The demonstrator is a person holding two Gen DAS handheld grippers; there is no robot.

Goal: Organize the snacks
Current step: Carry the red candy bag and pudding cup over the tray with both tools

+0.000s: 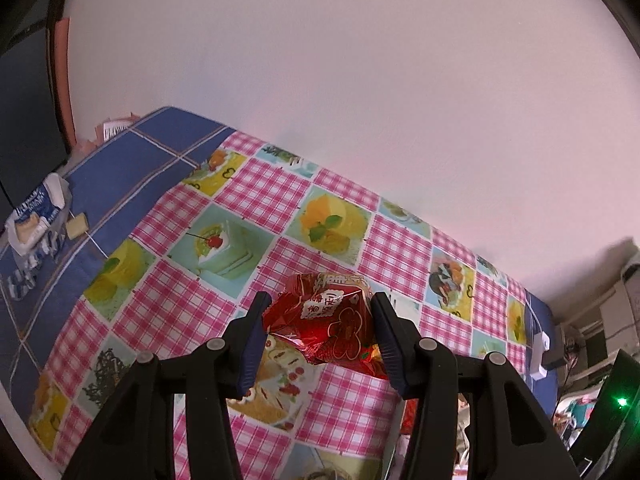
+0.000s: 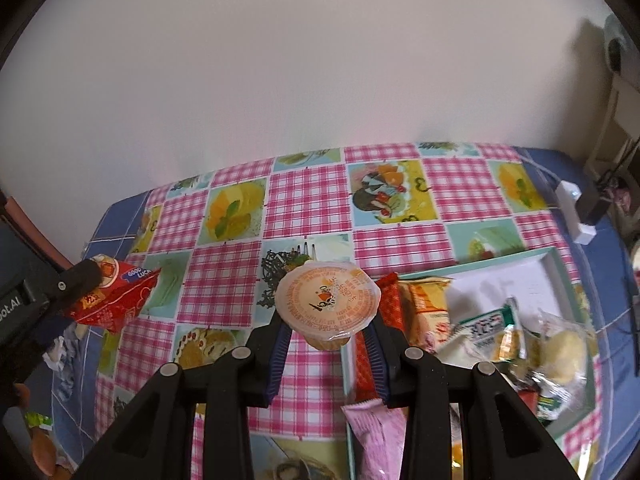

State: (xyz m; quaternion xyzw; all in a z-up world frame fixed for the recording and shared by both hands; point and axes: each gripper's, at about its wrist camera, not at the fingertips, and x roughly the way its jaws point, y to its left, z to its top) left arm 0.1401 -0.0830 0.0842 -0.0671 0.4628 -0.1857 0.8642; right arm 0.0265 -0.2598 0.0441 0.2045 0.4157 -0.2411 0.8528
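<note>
Snacks are split between the two grippers and one tray. One red foil snack packet (image 1: 332, 320) sits pinched between the pads of the left gripper (image 1: 318, 330), lifted clear of the checked tablecloth (image 1: 256, 192). One sealed orange jelly cup (image 2: 327, 300) is clamped by its body between the pads of the right gripper (image 2: 328, 340), its printed film lid facing up, also off the cloth.

One white tray with a teal rim (image 2: 560, 276) lies on the cloth to the right of the cup. In it lies a loose heap of wrapped snacks: a red wafer-style packet (image 2: 390, 304), a yellow packet (image 2: 426, 300), a green-and-white packet (image 2: 490, 328), a clear bag of pale pieces (image 2: 564, 352) and a pink packet (image 2: 380, 428) at the near edge. The exact count in the heap cannot be told, since wrappers overlap and the right gripper's frame covers part of the tray.

The right wrist view alone shows the tray, and it also catches the left gripper from outside, at the left edge with the red packet in its grip. A white power strip (image 2: 576, 212) lies past the tray's far corner. The left wrist view alone shows one opened blue-and-white pack (image 1: 38, 216) and one small pale biscuit (image 1: 78, 226) on the blue cloth (image 1: 120, 176) far to the left.
</note>
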